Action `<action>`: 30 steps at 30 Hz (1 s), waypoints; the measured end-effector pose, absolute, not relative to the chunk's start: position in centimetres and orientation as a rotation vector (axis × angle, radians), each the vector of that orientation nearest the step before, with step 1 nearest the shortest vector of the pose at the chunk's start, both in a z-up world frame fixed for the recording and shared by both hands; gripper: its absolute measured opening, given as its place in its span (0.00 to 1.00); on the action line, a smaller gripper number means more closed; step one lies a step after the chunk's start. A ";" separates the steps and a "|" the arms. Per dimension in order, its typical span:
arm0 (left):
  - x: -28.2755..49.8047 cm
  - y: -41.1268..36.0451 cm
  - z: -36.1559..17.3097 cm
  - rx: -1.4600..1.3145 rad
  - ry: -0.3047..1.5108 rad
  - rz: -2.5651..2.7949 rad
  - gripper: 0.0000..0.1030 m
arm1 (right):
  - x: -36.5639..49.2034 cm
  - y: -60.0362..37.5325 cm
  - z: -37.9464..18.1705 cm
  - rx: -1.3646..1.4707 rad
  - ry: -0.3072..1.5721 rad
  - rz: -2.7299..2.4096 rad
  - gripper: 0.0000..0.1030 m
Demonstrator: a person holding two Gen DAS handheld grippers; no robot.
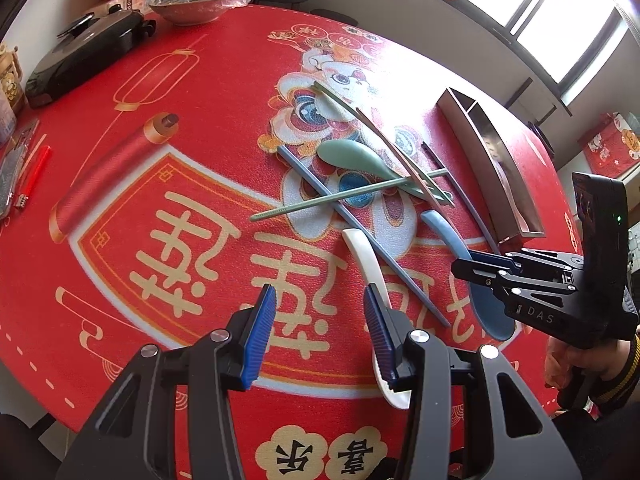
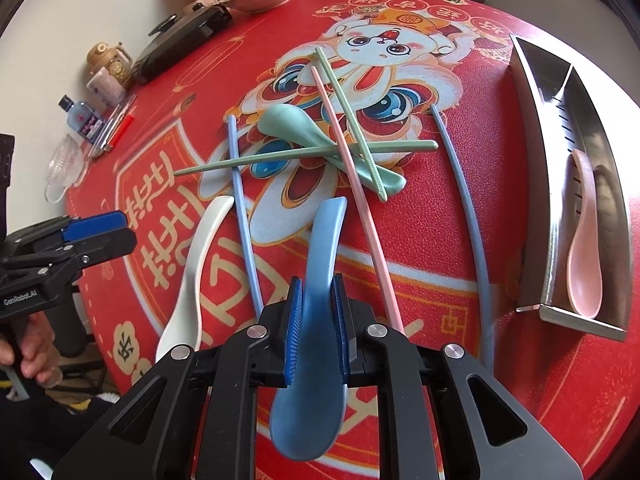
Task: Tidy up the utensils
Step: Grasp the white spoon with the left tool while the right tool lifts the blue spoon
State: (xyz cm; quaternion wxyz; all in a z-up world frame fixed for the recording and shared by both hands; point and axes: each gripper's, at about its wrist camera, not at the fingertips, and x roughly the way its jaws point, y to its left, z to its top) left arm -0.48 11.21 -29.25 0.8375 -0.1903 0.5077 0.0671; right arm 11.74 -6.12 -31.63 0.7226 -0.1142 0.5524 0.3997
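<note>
- Nearest the right wrist camera: right gripper (image 2: pixel 317 312), clenched on the blue spoon (image 2: pixel 320 300) where the handle meets the bowl; both ribbed pads sit against its sides. Bowel end hangs toward the camera, handle points far, over the red mat (image 2: pixel 420 248).
- Risk 1: grip is on a tapering, curved section. Spoon may pivot or slide out on lifting, bowl-heavy end dropping first.
- Risk 2: pink chopstick (image 2: pixel 360 200) and blue chopstick (image 2: pixel 244 216) lie just beside the spoon, right and left. A skewed lift could drag or roll them across the surface.
- Left gripper (image 1: pixel 320 336) released, nothing between its pads, hovering over the mat with the white spoon (image 1: pixel 362 248) under its right finger. Near the right gripper; a sideways move by either could cause a collision.
- Metal tray (image 2: pixel 560 216) lies at the right, well apart from the spoon, with a pink spoon (image 2: pixel 586 256) already in its near compartment. Judged destination. Tray is narrow; a tilted blue spoon could catch the rim or land across the divider.
- Far pile: green spoon (image 2: pixel 304 132) under crossed green chopsticks (image 2: pixel 304 154); untouched, tangled, likely to shift together when disturbed later.
</note>
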 end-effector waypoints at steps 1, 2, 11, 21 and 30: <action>-0.3 10.9 -29.4 -0.401 1.079 0.130 0.42 | 11.7 -6.4 -31.6 -0.248 1.219 0.880 0.15; -0.1 10.6 -29.5 -0.397 1.084 0.118 0.42 | 11.7 -6.6 -31.6 -0.242 1.220 0.880 0.14; 2.0 7.9 -31.1 -0.395 1.149 0.006 0.27 | 11.3 -8.7 -31.4 -0.214 1.213 0.873 0.06; 2.6 8.2 -32.3 -0.464 1.189 0.012 0.24 | 11.5 -10.5 -30.8 -0.157 1.192 0.872 0.06; 2.3 8.6 -32.5 -0.496 1.191 0.008 0.09 | 11.4 -10.4 -30.8 -0.156 1.191 0.882 0.06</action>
